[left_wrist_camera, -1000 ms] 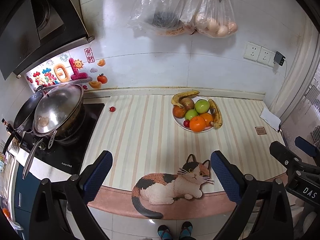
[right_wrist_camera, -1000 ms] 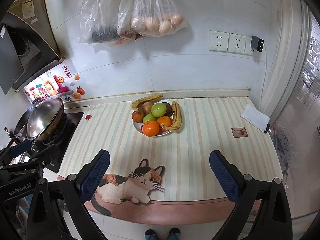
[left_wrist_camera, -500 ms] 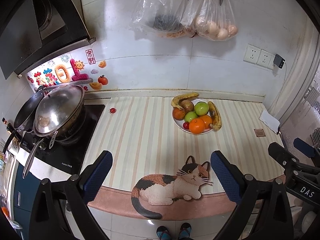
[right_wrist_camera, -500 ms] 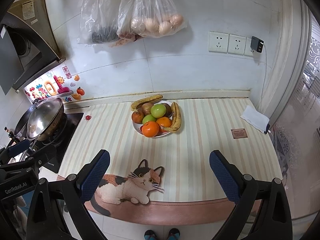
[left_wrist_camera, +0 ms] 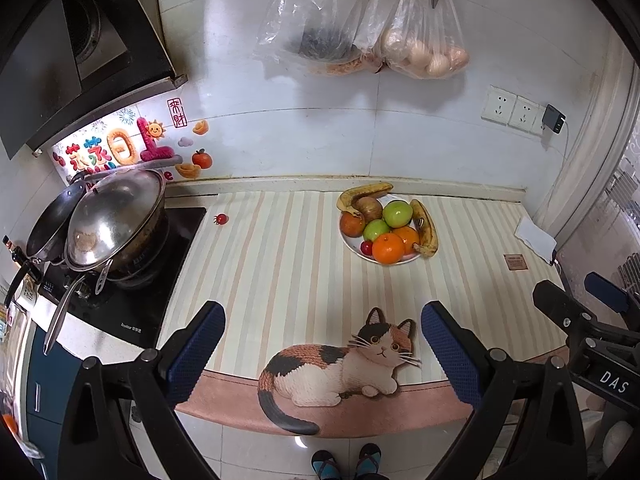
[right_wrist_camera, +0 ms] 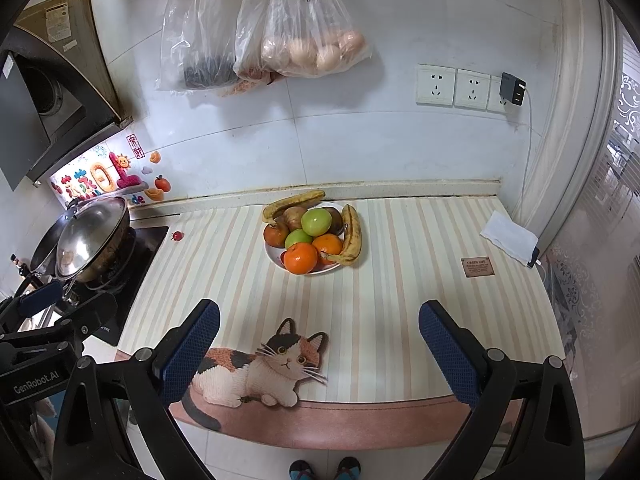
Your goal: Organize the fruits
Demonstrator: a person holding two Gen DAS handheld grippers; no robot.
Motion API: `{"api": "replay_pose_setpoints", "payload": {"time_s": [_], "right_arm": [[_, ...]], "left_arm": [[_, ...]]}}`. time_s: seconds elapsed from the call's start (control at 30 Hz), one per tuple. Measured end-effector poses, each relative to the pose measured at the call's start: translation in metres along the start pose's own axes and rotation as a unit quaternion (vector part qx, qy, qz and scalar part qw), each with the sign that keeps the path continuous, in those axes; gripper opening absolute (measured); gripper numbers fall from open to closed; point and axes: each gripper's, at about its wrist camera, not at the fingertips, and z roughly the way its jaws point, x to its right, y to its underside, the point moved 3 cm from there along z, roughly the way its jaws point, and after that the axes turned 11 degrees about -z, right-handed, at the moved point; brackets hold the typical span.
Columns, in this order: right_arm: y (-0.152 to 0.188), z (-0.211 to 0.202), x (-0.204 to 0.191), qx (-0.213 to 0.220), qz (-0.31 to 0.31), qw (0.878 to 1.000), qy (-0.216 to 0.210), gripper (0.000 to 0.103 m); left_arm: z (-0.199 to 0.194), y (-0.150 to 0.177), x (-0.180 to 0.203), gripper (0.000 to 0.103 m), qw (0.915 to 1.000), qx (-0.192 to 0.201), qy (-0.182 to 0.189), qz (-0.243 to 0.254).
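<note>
A white plate (left_wrist_camera: 352, 249) (right_wrist_camera: 276, 264) of fruit stands at the back of the striped counter. It holds oranges (left_wrist_camera: 388, 248) (right_wrist_camera: 301, 258), green apples (left_wrist_camera: 397, 213) (right_wrist_camera: 316, 221), two bananas (left_wrist_camera: 425, 227) (right_wrist_camera: 352, 236), a brown fruit and a small red one. A loose cherry tomato (left_wrist_camera: 221, 219) (right_wrist_camera: 177, 235) lies near the stove. My left gripper (left_wrist_camera: 322, 354) is open and empty, held back over the counter's front edge. My right gripper (right_wrist_camera: 319, 354) is likewise open and empty, well short of the plate.
A lidded wok (left_wrist_camera: 114, 220) (right_wrist_camera: 90, 236) sits on the black stove at left. A cat-shaped mat (left_wrist_camera: 340, 364) (right_wrist_camera: 260, 364) lies at the counter front. Plastic bags (left_wrist_camera: 360, 28) hang on the wall above. A folded cloth (right_wrist_camera: 508, 236) and a small brown card (right_wrist_camera: 476, 267) lie at right.
Both grippers have drawn slightly back from the counter, so the plate looks a little farther away. The fruit has not moved and both stay open.
</note>
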Motion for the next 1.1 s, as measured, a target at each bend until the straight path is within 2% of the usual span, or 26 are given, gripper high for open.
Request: {"api": "replay_pose_setpoints", "payload": {"time_s": [1.1], "right_arm": [[0.002,-0.017,-0.005,0.007,-0.007,1.0,0.0,0.102]], "left_arm": [[-0.014,0.004,0.0,0.101,0.9999,0.007,0.001,-0.008]]}}
